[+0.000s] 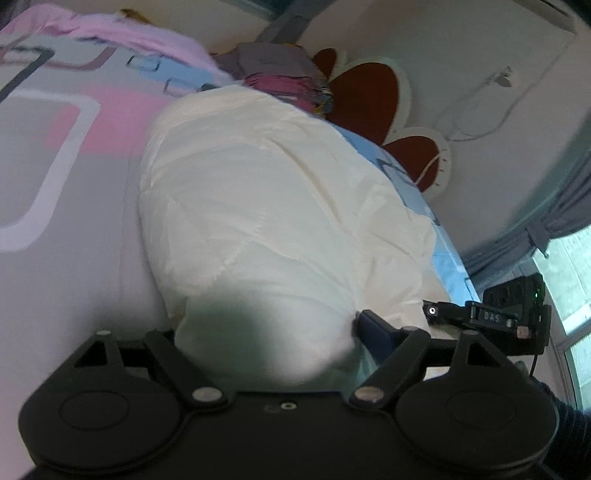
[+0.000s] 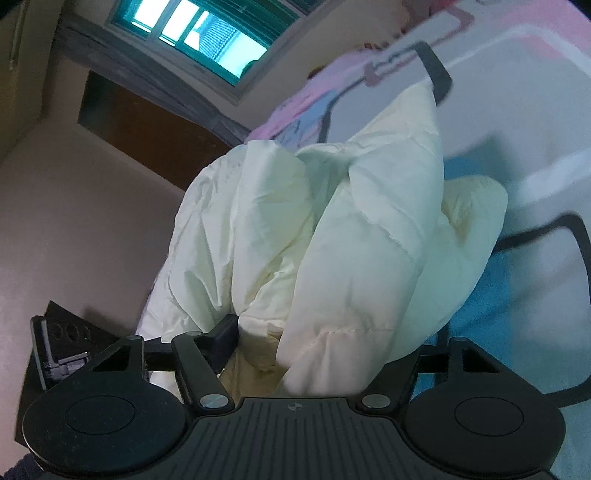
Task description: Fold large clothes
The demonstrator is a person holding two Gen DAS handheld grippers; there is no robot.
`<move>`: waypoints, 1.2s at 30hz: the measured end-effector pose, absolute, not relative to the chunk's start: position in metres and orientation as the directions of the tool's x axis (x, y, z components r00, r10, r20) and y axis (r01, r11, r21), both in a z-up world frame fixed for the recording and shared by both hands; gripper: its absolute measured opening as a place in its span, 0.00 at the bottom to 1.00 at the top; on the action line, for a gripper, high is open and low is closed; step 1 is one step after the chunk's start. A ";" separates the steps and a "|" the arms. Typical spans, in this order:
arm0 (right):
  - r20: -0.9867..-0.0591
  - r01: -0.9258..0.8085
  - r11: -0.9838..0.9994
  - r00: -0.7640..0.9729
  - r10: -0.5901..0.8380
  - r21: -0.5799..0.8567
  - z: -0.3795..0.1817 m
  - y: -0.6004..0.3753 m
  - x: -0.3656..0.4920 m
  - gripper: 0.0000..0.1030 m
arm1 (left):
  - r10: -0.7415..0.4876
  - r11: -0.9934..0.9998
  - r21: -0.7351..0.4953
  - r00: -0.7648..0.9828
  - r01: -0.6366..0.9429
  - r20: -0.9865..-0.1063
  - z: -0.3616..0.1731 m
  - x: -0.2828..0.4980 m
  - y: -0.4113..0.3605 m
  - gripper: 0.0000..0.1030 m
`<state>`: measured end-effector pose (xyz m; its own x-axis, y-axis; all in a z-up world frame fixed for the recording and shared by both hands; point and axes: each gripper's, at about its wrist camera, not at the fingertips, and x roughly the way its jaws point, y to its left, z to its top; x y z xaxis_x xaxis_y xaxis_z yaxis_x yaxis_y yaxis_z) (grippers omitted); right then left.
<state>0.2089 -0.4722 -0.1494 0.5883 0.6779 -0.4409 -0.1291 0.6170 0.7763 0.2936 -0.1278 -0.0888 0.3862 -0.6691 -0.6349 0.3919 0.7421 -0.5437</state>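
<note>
A large cream padded garment (image 1: 266, 206) lies on the patterned bed sheet (image 1: 66, 155). My left gripper (image 1: 266, 332) is shut on a bunched edge of it; the cloth bulges between the jaws and hides the left finger. In the right wrist view the same garment (image 2: 332, 240) stands up in thick folds. My right gripper (image 2: 328, 343) is shut on a fold of it, with the cloth filling the gap between the fingers (image 2: 225, 328). The right gripper's body (image 1: 491, 317) shows at the right of the left wrist view.
A pink cloth (image 1: 122, 33) and a stack of folded clothes (image 1: 280, 70) lie at the far end of the bed. A red-and-white headboard (image 1: 373, 88) and a wall stand beyond. Grey curtains (image 1: 561, 206) and a window (image 2: 207, 33) are near.
</note>
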 end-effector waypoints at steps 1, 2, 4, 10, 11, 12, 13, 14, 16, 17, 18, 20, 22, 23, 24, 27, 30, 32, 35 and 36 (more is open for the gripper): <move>-0.444 -0.134 0.628 0.596 0.669 0.767 -0.144 -0.468 0.209 0.64 | -0.675 0.737 -0.541 0.385 0.405 -0.630 -0.087 0.294 -0.125 0.80; -0.442 -0.141 0.636 0.605 0.662 0.758 -0.138 -0.463 0.209 0.64 | -0.681 0.730 -0.540 0.385 0.419 -0.623 -0.084 0.295 -0.122 0.80; -0.437 -0.153 0.648 0.623 0.649 0.746 -0.126 -0.451 0.209 0.64 | -0.694 0.717 -0.540 0.384 0.440 -0.609 -0.077 0.297 -0.114 0.80; -0.420 -0.221 0.678 0.641 0.642 0.701 -0.092 -0.391 0.222 0.64 | -0.718 0.696 -0.552 0.419 0.459 -0.556 -0.056 0.308 -0.059 0.80; -0.414 -0.238 0.681 0.642 0.645 0.693 -0.085 -0.376 0.227 0.64 | -0.718 0.695 -0.553 0.427 0.459 -0.549 -0.053 0.310 -0.047 0.80; -0.409 -0.252 0.682 0.642 0.648 0.686 -0.080 -0.362 0.232 0.64 | -0.719 0.695 -0.555 0.438 0.457 -0.540 -0.048 0.312 -0.031 0.80; -0.400 -0.267 0.680 0.643 0.653 0.683 -0.072 -0.345 0.242 0.64 | -0.718 0.696 -0.555 0.448 0.455 -0.533 -0.045 0.314 -0.021 0.80; -0.388 -0.286 0.676 0.642 0.662 0.679 -0.065 -0.328 0.250 0.64 | -0.718 0.696 -0.556 0.457 0.455 -0.525 -0.041 0.317 -0.007 0.80; -0.379 -0.314 0.674 0.637 0.672 0.669 -0.057 -0.296 0.264 0.64 | -0.711 0.702 -0.554 0.480 0.447 -0.514 -0.033 0.323 0.024 0.80; -0.381 -0.325 0.675 0.630 0.677 0.663 -0.055 -0.278 0.273 0.64 | -0.703 0.710 -0.548 0.491 0.443 -0.514 -0.031 0.325 0.036 0.80; -0.387 -0.332 0.676 0.621 0.682 0.658 -0.054 -0.259 0.283 0.64 | -0.692 0.721 -0.538 0.505 0.437 -0.516 -0.029 0.328 0.050 0.79; -0.394 -0.341 0.670 0.603 0.694 0.659 -0.057 -0.227 0.301 0.64 | -0.673 0.737 -0.531 0.523 0.418 -0.523 -0.030 0.333 0.078 0.79; -0.401 -0.345 0.661 0.582 0.707 0.666 -0.066 -0.193 0.316 0.64 | -0.653 0.754 -0.527 0.536 0.393 -0.534 -0.035 0.338 0.106 0.80; -0.404 -0.352 0.659 0.573 0.713 0.664 -0.071 -0.179 0.321 0.64 | -0.643 0.761 -0.525 0.541 0.380 -0.542 -0.038 0.340 0.118 0.80; -0.410 -0.355 0.657 0.561 0.719 0.666 -0.078 -0.162 0.326 0.64 | -0.634 0.768 -0.530 0.544 0.360 -0.550 -0.045 0.343 0.134 0.80; -0.461 -0.310 0.654 0.509 0.727 0.690 -0.114 -0.120 0.343 0.64 | -0.607 0.787 -0.541 0.536 0.297 -0.587 -0.069 0.352 0.168 0.80; -0.548 -0.187 0.681 0.462 0.697 0.708 -0.173 -0.097 0.351 0.64 | -0.588 0.794 -0.577 0.483 0.191 -0.649 -0.116 0.361 0.194 0.80; -0.509 -0.097 0.619 0.477 0.716 0.780 -0.196 -0.106 0.350 0.66 | -0.624 0.749 -0.646 0.486 0.148 -0.611 -0.136 0.361 0.208 0.80; -0.518 -0.095 0.633 0.487 0.703 0.769 -0.198 -0.105 0.345 0.66 | -0.623 0.750 -0.639 0.503 0.168 -0.599 -0.138 0.353 0.202 0.81; -0.524 -0.095 0.639 0.485 0.700 0.764 -0.198 -0.105 0.345 0.66 | -0.620 0.755 -0.632 0.503 0.174 -0.602 -0.138 0.353 0.199 0.83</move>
<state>0.3452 -0.1049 -0.1976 0.4853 0.6996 -0.5245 -0.0954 0.6386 0.7636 0.3529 0.1994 -0.1376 0.5028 -0.6203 -0.6021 0.1744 0.7550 -0.6321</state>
